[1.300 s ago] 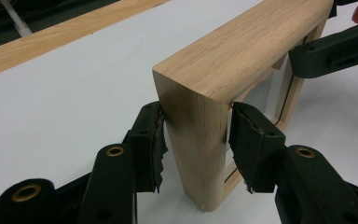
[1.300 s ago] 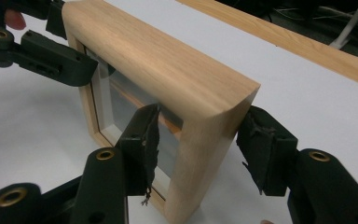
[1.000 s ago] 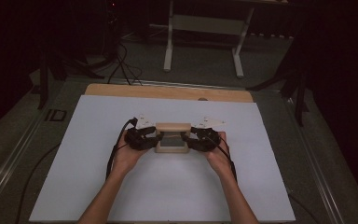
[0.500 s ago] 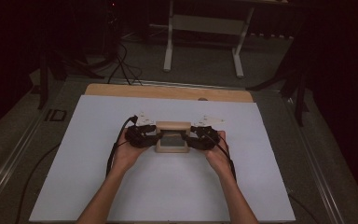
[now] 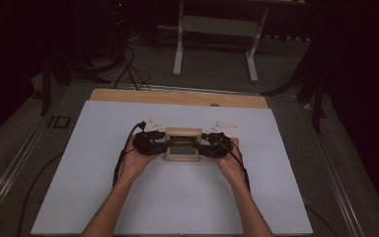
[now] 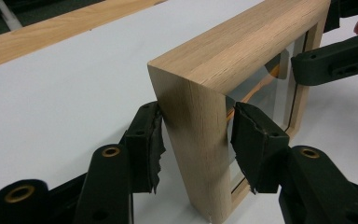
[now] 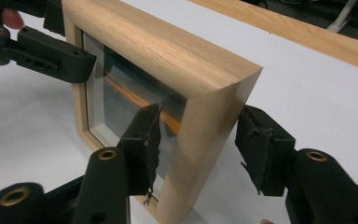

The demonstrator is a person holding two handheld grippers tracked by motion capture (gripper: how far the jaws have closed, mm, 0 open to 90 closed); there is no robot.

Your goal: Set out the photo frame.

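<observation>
The upright wooden frame [image 5: 182, 144] stands between both grippers' parted jaws, its 2 ends unclamped.

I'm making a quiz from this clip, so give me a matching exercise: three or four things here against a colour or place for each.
Things:
1. wooden picture frame
2. left gripper
3. right gripper
4. table

Descriptions:
A. white top with a wood strip along the far edge
B. pale oak, standing upright
C. jaws astride the frame's right-hand side
D. jaws astride the frame's left-hand side

Pairs: 1-B, 2-D, 3-C, 4-A
</observation>
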